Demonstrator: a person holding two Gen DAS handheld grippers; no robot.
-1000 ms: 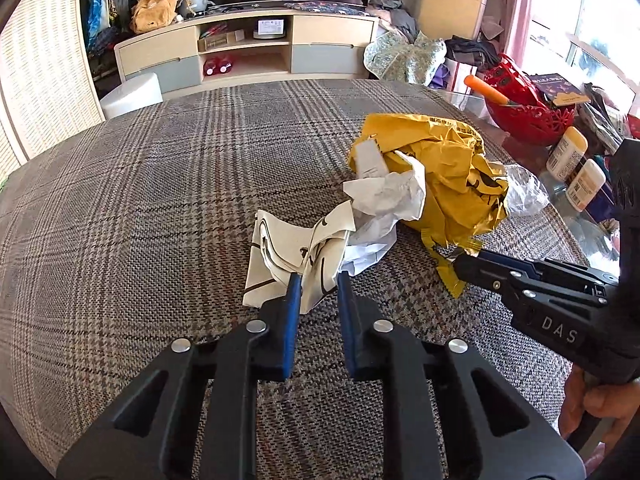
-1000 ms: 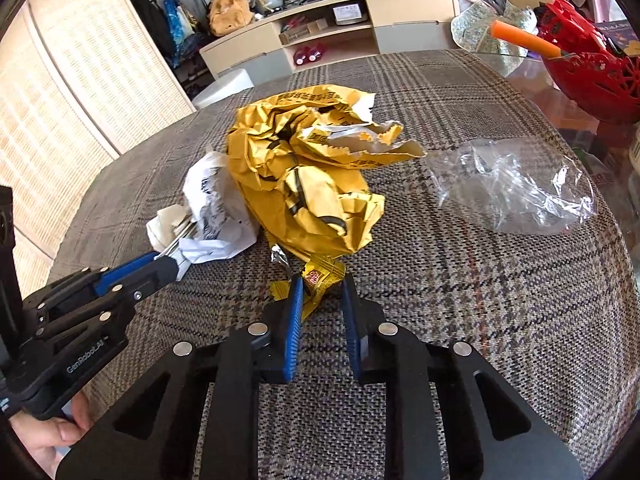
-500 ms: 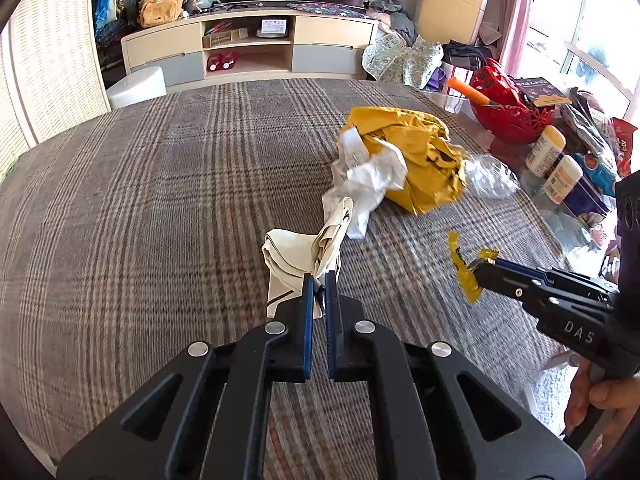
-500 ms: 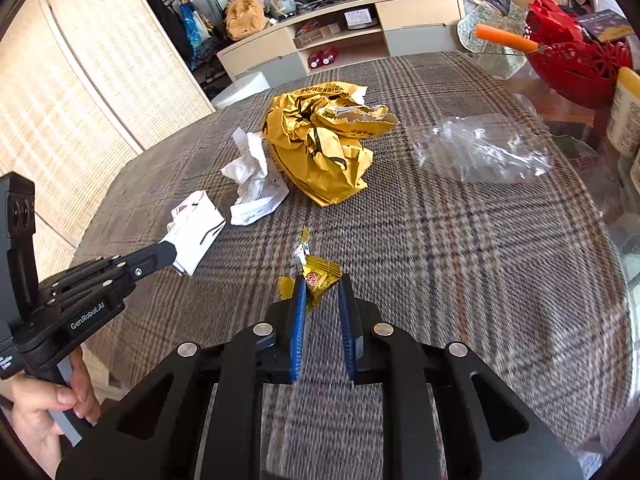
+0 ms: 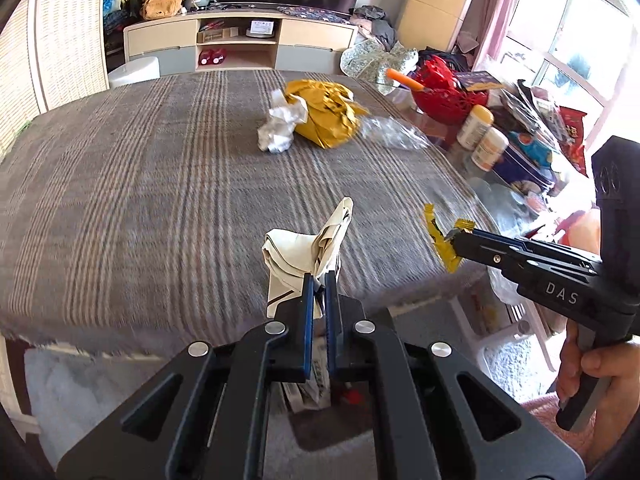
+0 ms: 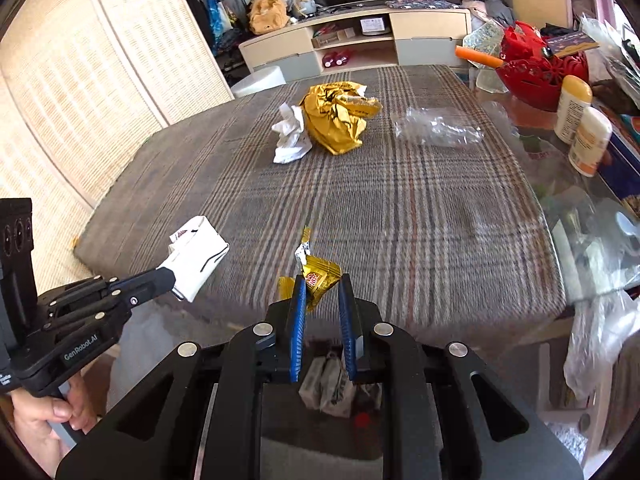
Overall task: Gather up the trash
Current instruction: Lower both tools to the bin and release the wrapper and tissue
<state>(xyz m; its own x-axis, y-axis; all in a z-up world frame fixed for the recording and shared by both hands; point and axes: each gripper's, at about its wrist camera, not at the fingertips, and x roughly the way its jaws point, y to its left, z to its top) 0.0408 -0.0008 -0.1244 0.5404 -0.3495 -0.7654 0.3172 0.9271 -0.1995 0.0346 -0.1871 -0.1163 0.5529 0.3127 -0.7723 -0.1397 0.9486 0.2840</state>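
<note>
L gripper point(image 5: 316, 292): fingers clamped on cream paper bag point(image 5: 304, 248), held off near edge of plaid surface point(image 5: 160, 200).
R gripper point(image 6: 322, 300): fingers pinching gold wrapper point(image 6: 318, 276).
Left on surface: yellow bag point(image 6: 336, 120), white paper point(image 6: 290, 138), clear plastic point(image 6: 438, 130).

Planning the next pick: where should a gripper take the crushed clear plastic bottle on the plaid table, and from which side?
Grip the crushed clear plastic bottle across the middle of its flattened body, coming from above. It lies on its side, apart from the yellow crumpled wrapper, so both flanks look free. The neck end is too blurred to tell. Both grippers are already full, so this probably waits.
</note>
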